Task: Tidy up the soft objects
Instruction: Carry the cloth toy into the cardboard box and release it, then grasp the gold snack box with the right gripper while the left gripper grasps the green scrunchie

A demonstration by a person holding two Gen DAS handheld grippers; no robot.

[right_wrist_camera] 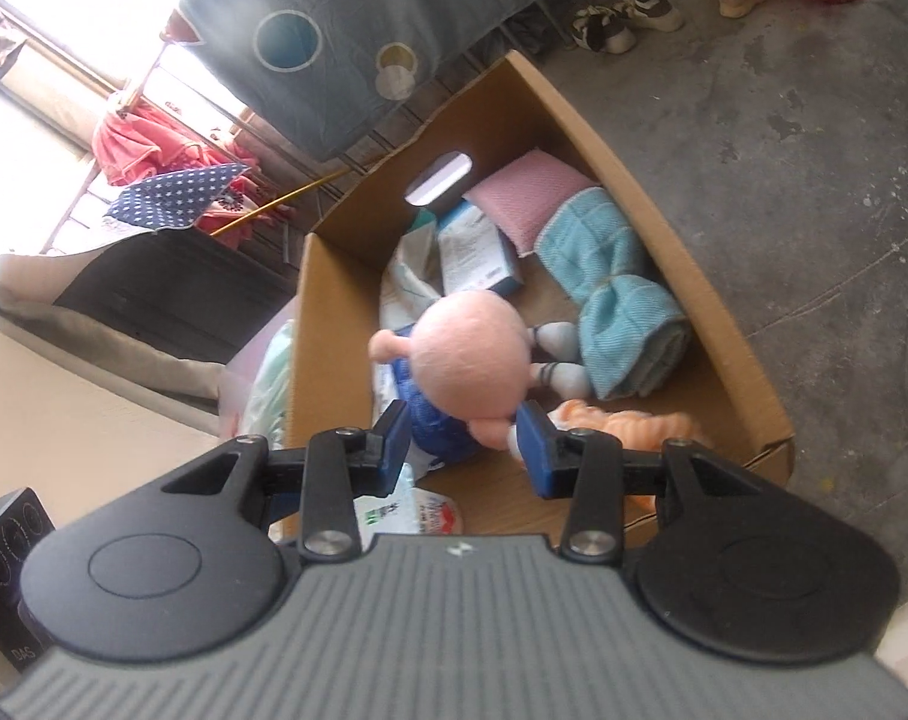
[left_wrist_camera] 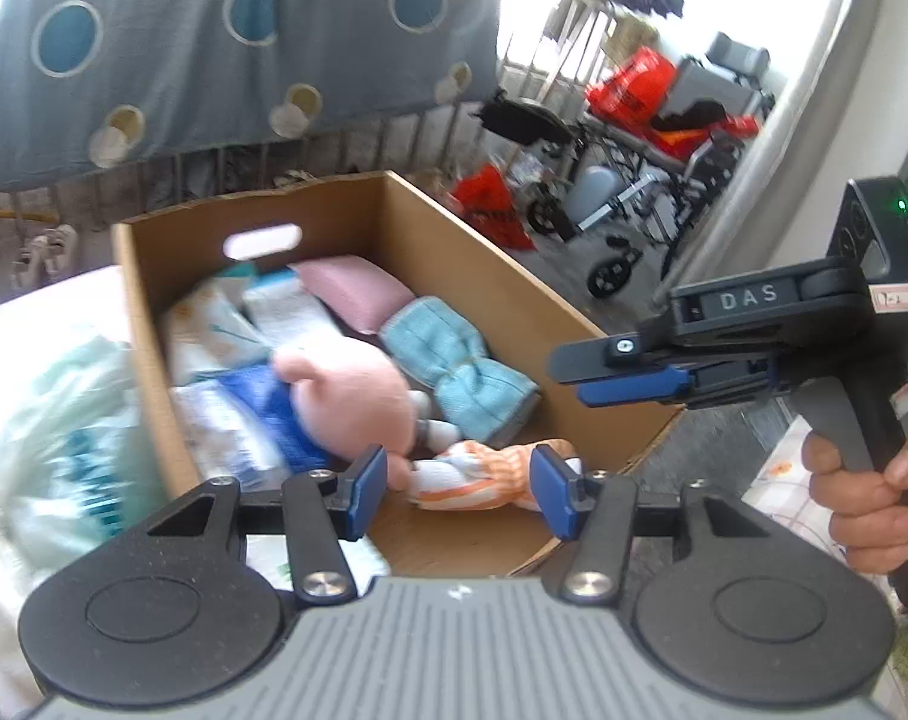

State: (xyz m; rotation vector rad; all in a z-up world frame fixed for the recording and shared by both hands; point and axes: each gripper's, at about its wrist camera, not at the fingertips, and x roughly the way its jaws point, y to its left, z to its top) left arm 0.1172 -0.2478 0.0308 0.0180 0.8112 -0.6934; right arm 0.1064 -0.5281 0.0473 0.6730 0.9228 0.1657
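A pink plush doll [right_wrist_camera: 475, 354] in blue clothes lies in a cardboard box [right_wrist_camera: 682, 240] beside a folded blue towel [right_wrist_camera: 622, 294], while both tongs, left [left_wrist_camera: 459, 489] and right [right_wrist_camera: 463, 443], tilt downward above it, jaws apart and empty.

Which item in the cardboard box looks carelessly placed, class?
The pink doll lies sprawled across the packets, feet against the folded blue towel. The pink cushion sits tidily at the far end.
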